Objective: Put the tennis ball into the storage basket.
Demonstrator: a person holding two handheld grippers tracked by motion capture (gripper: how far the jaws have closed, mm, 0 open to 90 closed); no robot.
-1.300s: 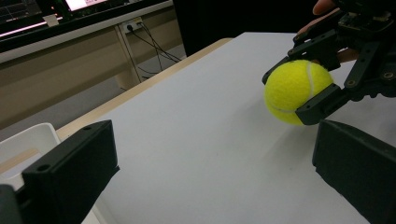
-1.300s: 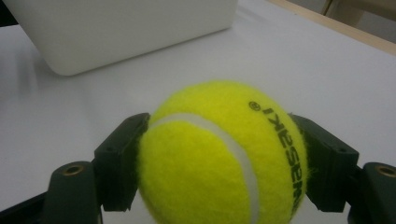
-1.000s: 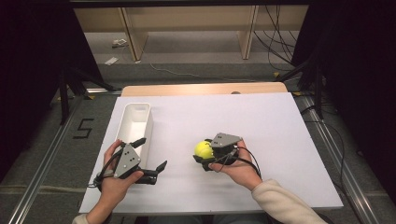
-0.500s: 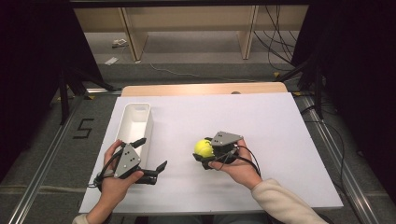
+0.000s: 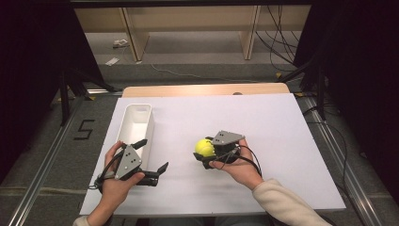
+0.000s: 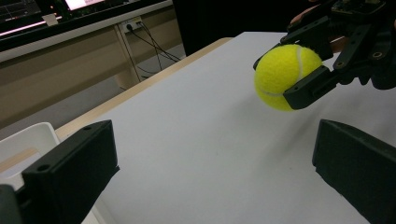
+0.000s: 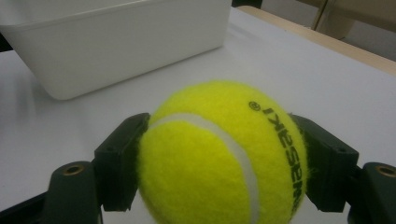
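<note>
A white table (image 5: pixel 282 122) carries a white bin (image 5: pixel 135 126) toward 9 o'clock of its middle. At about 7 o'clock sits the left gripper (image 5: pixel 151 157), its jaws spread wide and empty, just beside the bin's near end. Near 6 o'clock the right gripper (image 5: pixel 205 151) clamps a yellow ball (image 5: pixel 204 147) between both jaws, raised a little above the table, well apart from the bin.

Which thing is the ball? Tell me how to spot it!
Look at the big white table. Near its front middle, the right gripper pinches a tennis ball between its black jaws. It is round, fuzzy and bright yellow, unlike the long white bin to its left.
</note>
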